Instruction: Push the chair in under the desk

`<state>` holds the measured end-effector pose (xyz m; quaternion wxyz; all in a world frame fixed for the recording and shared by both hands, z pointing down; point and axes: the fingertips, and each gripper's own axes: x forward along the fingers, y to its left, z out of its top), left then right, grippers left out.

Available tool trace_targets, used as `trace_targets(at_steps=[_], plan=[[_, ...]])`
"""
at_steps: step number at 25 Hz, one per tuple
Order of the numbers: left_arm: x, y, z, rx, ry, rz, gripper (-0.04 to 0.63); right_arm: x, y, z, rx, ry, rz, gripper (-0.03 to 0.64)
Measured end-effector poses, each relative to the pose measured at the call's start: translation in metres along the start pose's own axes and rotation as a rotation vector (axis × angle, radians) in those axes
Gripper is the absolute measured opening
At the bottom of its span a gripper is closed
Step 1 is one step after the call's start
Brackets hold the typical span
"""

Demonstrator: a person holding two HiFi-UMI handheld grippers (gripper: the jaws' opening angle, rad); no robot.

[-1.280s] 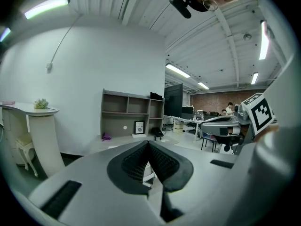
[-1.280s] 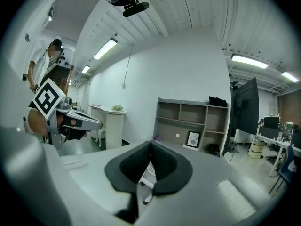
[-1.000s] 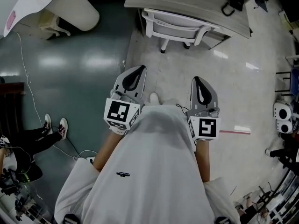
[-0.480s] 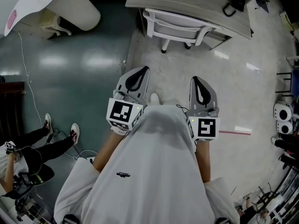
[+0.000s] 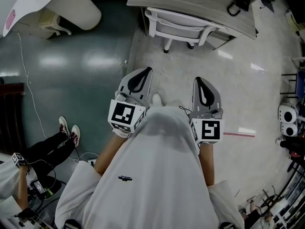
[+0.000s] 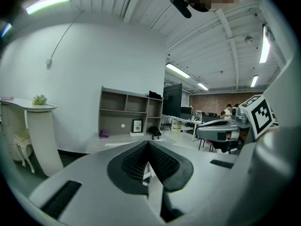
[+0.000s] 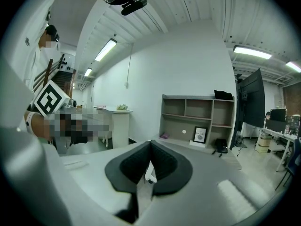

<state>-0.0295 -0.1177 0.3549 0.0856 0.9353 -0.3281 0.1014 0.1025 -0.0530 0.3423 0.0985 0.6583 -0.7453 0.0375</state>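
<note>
A white wheeled chair stands pushed against the grey desk at the top of the head view, its seat partly under the top. My left gripper and right gripper are held side by side in front of my body, well back from the chair, touching nothing. Both are shut with nothing between the jaws. Through the narrow slit of the left gripper and the right gripper only a sliver of the white chair shows. The desk's shelf unit rises beyond.
A white pedestal table stands at the top left on the dark green floor. A seated person's legs and shoes are at the left, with a cable on the floor. Equipment crowds the right edge. Pale floor lies between me and the chair.
Both grippers have hardly moved. The person at the left has drawn their feet rightward and shifted lower in the view.
</note>
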Motion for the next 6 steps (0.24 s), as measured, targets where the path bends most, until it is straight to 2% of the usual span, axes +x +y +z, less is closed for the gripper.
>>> trace_targets(at_steps=[6], plan=[[0.0001, 0.0012, 0.0025, 0.004, 0.003, 0.004, 0.007, 0.0028, 0.0006, 0.0033, -0.011, 0.009, 0.01, 0.012]])
